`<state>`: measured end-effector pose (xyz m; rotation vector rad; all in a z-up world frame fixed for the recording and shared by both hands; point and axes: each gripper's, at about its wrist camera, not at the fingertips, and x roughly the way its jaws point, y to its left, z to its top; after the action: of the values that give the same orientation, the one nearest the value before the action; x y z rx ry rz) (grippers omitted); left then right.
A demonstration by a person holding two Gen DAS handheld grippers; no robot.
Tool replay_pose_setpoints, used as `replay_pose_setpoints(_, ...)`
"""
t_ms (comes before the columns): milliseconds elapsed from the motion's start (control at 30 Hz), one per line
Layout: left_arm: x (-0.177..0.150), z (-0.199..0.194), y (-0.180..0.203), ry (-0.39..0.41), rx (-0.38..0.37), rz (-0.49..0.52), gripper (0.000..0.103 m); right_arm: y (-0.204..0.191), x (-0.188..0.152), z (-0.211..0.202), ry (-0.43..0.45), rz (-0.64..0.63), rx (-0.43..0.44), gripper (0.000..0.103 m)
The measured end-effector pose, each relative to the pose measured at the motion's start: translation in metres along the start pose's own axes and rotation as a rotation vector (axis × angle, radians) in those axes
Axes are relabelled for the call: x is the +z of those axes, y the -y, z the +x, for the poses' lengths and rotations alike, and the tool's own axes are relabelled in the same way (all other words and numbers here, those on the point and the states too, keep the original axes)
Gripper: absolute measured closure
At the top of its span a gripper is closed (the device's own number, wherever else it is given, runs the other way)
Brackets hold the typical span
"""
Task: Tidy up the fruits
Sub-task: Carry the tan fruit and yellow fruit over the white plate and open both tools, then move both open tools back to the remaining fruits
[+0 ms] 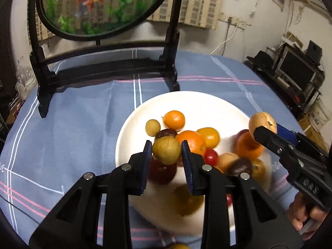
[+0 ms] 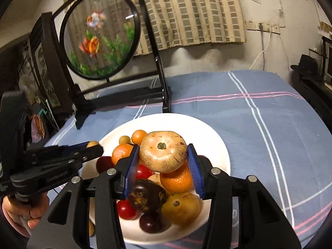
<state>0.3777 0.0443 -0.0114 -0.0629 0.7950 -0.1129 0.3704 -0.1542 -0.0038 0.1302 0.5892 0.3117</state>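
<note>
A white plate (image 1: pixel 197 103) (image 2: pixel 213 145) on the blue checked tablecloth holds several fruits: oranges (image 1: pixel 192 143), yellow ones, red cherry tomatoes (image 1: pixel 211 156), dark purple ones (image 2: pixel 146 195). My left gripper (image 1: pixel 166 151) is shut on a small yellow-green fruit (image 1: pixel 166 150) and holds it above the plate's near side. My right gripper (image 2: pixel 162 155) is shut on a tan, speckled round fruit (image 2: pixel 162 154) with its stem end towards the camera, above the plate. In the left wrist view the right gripper (image 1: pixel 264 131) shows at the right with that tan fruit (image 1: pixel 262 122).
A black wooden stand (image 1: pixel 103 70) (image 2: pixel 124 95) with a round goldfish panel (image 1: pixel 99 6) (image 2: pixel 101 35) stands behind the plate. The tablecloth (image 1: pixel 62 134) (image 2: pixel 269 134) stretches left and right of the plate. Shelves with electronics (image 1: pixel 296 72) are beyond the table's right edge.
</note>
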Motion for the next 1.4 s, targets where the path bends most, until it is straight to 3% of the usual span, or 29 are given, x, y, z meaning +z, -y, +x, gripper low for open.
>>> replay_pose_setpoints(133, 0.004, 0.017, -0.003, -0.01, 0.036, 0.006, 0.073, -0.001, 0.002, 0.014, -0.011, -0.04, 0.019, 0.056)
replay_pose_setpoints(200, 0.004, 0.018, -0.008, 0.001, 0.062, -0.016, 0.047, -0.005, 0.003, 0.018, -0.017, -0.059, 0.03, 0.05)
replay_pose_setpoints(233, 0.003, 0.014, -0.01, 0.028, 0.084, -0.029, 0.029, -0.005, 0.004, 0.017, -0.009, -0.061, 0.032, 0.043)
replay_pose_setpoints(433, 0.001, -0.01, -0.009, 0.065, 0.113, -0.005, 0.026, -0.006, 0.006, -0.006, 0.014, -0.042, 0.044, 0.041)
replay_pose_setpoints(667, -0.031, -0.073, 0.0, 0.136, 0.122, 0.007, 0.005, -0.02, -0.014, -0.053, 0.01, -0.03, 0.061, 0.041)
replay_pose_setpoints(967, -0.123, -0.126, -0.014, 0.158, 0.142, -0.096, 0.003, -0.039, -0.078, -0.092, -0.035, -0.012, 0.08, 0.04)
replay_pose_setpoints(1033, -0.144, -0.125, -0.021, 0.106, 0.184, -0.129, 0.003, -0.045, -0.095, -0.092, -0.084, -0.041, 0.064, 0.04)
replay_pose_setpoints(1100, -0.151, -0.131, -0.025, 0.106, 0.178, -0.132, 0.003, -0.051, -0.104, -0.092, -0.116, -0.056, 0.071, 0.04)
replay_pose_setpoints(1200, -0.158, -0.138, -0.028, 0.14, 0.233, -0.146, 0.003, -0.061, -0.111, -0.09, -0.136, -0.098, 0.068, 0.04)
replay_pose_setpoints(1400, -0.163, -0.134, -0.037, 0.085, 0.222, -0.178, 0.003, -0.077, -0.126, -0.078, -0.186, -0.208, 0.02, 0.04)
